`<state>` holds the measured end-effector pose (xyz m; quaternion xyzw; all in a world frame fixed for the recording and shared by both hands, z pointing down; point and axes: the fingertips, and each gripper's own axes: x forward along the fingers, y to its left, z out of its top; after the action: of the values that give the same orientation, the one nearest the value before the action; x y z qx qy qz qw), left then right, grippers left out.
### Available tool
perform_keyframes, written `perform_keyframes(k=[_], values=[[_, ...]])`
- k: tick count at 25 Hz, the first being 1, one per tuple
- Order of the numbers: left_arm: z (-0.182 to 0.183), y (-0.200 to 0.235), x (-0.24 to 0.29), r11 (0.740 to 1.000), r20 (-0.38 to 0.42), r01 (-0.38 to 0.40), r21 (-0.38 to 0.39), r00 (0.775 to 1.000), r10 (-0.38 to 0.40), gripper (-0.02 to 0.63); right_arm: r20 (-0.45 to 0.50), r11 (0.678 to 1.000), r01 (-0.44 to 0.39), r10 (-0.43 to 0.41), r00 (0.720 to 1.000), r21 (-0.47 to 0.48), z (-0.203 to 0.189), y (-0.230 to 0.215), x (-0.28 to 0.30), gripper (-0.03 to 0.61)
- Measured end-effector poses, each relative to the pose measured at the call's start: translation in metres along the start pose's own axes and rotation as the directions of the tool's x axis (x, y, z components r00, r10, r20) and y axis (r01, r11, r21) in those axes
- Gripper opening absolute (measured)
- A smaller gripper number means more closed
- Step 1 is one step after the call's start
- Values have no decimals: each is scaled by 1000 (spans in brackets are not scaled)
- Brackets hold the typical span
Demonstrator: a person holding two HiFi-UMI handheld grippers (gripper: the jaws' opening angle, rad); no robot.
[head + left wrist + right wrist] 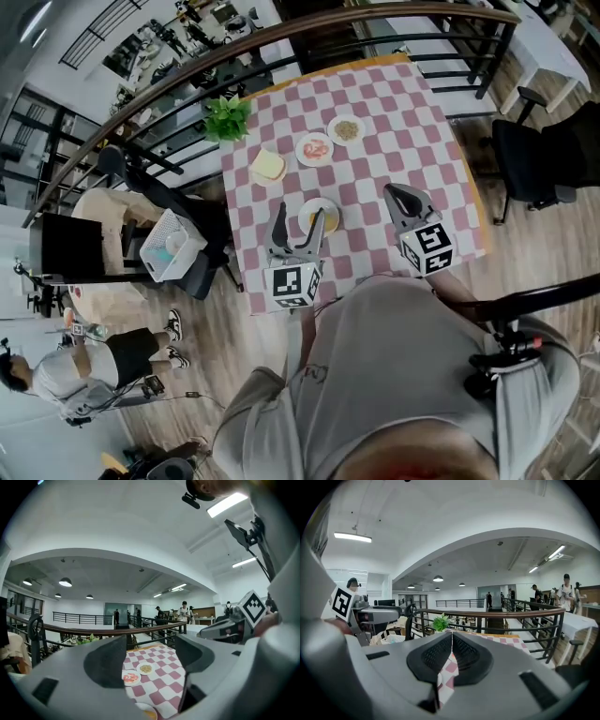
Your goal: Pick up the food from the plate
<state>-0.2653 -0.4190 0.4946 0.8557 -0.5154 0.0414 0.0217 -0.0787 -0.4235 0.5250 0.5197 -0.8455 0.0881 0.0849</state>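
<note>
On the pink-and-white checked table (394, 103) a white plate with yellow food (323, 217) lies nearest me. My left gripper (300, 217) hangs over its left side with the jaws wide apart and nothing between them; one finger overlaps the plate's rim. In the left gripper view that gripper (150, 660) is open over the cloth, and the yellow-food plate (146, 712) shows at the bottom edge. Further back are a plate of red food (314, 148) (131, 677) and a plate of grainy food (346, 128) (146, 669). My right gripper (401, 197) (452, 653) is shut and empty, over the table's right part.
A yellow slab on a plate (268, 166) and a green plant (227, 117) (440, 622) sit at the table's far left. A curved railing (281, 37) runs behind the table. A white basket (171, 246) stands on the left, a black chair (534, 169) on the right.
</note>
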Motion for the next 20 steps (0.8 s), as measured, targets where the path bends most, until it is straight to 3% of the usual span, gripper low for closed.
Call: perform_keyframes(k=[5,12,16,20], values=[[-30,3,7,992,-136,92,88,988,-80,333,-4,1000,23,-23,1000,14,-2,-4,-6,15],[-67,6,19,939,-321,261,222,929,-182,328,-30,999,37,-36,999,29,-13,1,-15,15],[-106,9,25,884,-458,370,285,863,-213,325,-40,997,71,-70,997,41,-20,-1,-25,15],[-153,5,29,780,-609,525,340,755,-242,325,-64,987,145,-141,988,64,-34,-13,-40,15]])
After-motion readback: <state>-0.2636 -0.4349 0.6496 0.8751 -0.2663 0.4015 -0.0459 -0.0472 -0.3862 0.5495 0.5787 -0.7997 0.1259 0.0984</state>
